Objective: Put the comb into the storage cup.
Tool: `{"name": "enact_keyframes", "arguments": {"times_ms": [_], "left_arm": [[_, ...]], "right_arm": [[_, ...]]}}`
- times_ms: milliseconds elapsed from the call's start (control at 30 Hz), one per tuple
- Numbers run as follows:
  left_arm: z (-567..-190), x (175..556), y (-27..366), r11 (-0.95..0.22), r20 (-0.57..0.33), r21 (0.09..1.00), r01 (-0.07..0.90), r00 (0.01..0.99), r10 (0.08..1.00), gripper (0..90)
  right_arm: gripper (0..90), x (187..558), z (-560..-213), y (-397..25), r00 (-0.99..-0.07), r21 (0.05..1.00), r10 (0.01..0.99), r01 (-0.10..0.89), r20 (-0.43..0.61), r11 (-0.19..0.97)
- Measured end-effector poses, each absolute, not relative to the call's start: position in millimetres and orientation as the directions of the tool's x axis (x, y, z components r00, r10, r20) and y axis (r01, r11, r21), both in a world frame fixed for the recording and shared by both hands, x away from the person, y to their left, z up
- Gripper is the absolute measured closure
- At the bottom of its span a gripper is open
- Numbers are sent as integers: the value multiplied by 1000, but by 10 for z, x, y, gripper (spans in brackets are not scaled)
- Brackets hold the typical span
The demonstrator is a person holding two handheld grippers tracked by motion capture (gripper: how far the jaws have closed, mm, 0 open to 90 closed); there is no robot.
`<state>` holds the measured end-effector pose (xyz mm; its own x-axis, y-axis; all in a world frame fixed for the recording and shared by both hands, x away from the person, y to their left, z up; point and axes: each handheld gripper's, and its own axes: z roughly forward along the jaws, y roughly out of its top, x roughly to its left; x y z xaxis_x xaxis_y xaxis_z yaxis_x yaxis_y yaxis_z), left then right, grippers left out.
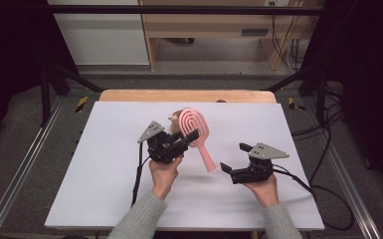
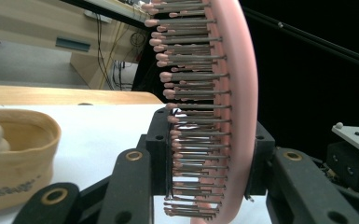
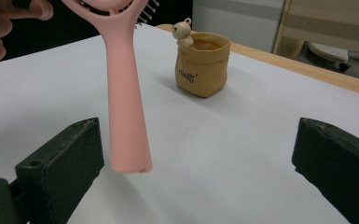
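Pink plastic stands out in the high view: a hairbrush [image 1: 197,133] is held above the white counter [image 1: 104,149], its oval head toward the far edge and its handle slanting down toward the person. The left claw [image 1: 189,137] grips the head near where it meets the handle. A small tan pouch [image 1: 175,119] sits on the counter just behind the brush head (mostly hidden by it). The right claw [image 1: 234,158] hovers near the handle's end, jaws spread apart and holding nothing.

From the left gripper view, the brush head [image 2: 224,102] stands on edge between the two black jaws, which press on it from either side, one on the bristle tips and one on the smooth back. The bristles [image 2: 191,84] point to the left. The tan pouch [image 2: 16,158] rests on the counter at the left, a little bear figure at its rim.

From the right gripper view, the pink handle [image 3: 123,102] hangs down just beside the left-hand jaw, its end clear of the counter; I cannot tell whether it touches that jaw. The jaws stand wide open. Farther off, the pouch [image 3: 201,63] sits upright with the bear [image 3: 182,31] peeking over its rim.
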<state>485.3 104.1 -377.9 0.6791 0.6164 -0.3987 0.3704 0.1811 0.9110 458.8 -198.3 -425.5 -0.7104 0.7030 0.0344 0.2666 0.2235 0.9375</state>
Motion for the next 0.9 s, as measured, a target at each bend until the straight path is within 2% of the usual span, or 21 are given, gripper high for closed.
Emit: {"name": "enact_keyframes", "arguments": {"times_ms": [900], "left_arm": [[-3459,4980,1364,182,-347,934,308,658,668,628]], "right_arm": [[7,4587,-4378,-2326,-676,932,733,312,81,185]]}}
